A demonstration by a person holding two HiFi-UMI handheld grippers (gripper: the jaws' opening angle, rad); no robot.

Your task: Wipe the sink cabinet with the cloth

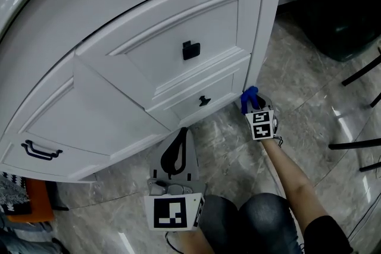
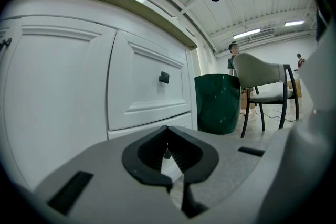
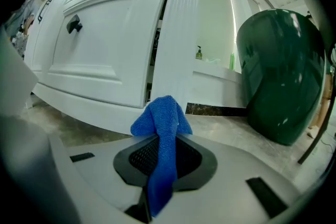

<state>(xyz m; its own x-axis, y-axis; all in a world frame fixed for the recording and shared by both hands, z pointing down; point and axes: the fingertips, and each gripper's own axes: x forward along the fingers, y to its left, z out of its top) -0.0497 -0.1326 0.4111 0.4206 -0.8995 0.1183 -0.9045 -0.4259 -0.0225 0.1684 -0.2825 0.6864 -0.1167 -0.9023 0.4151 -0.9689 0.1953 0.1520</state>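
The white sink cabinet (image 1: 149, 50) fills the upper left of the head view, with panelled drawers and black knobs (image 1: 190, 50). My right gripper (image 1: 251, 98) is shut on a blue cloth (image 3: 161, 134), whose bunched end sits close to the foot of the cabinet's fluted corner post (image 3: 176, 44); whether it touches I cannot tell. My left gripper (image 1: 177, 149) hangs low in front of the cabinet base, jaws closed with nothing between them, pointing at the lower drawer (image 2: 142, 92).
A dark green bin (image 3: 281, 71) stands on the marble floor (image 1: 309, 98) to the right of the cabinet. A chair (image 2: 265, 86) with black legs stands beyond it. An orange object (image 1: 27, 202) lies at the lower left. The person's knees (image 1: 250, 223) are at the bottom.
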